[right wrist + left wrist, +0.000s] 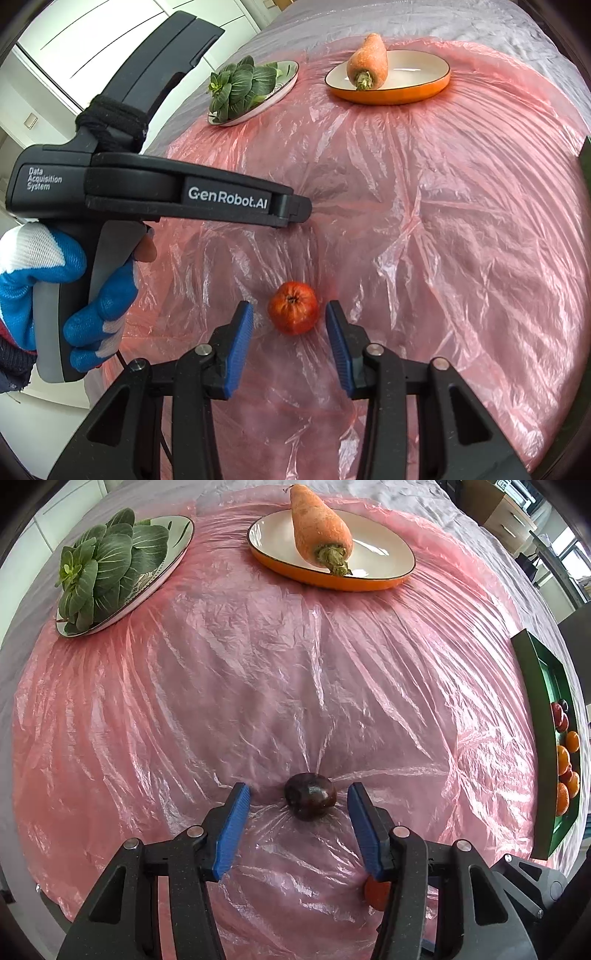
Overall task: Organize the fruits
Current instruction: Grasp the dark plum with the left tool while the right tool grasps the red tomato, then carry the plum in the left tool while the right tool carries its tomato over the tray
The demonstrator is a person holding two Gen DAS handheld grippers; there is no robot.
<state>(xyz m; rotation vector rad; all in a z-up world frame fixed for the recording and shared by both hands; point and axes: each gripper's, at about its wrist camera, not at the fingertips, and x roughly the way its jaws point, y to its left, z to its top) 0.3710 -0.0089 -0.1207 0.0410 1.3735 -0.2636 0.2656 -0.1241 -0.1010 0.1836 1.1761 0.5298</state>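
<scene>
A dark purple plum lies on the pink plastic sheet, between the blue pads of my open left gripper, untouched. A small red fruit lies on the sheet between the pads of my open right gripper, untouched. It also shows under the left gripper's right finger as a red patch. A green tray at the right edge holds several oranges and red and dark fruits. The left gripper's body shows in the right wrist view, held by a gloved hand.
A carrot lies on an orange-rimmed white dish at the back. A bok choy sits on a patterned plate at the back left. Grey cloth covers the table beyond the sheet.
</scene>
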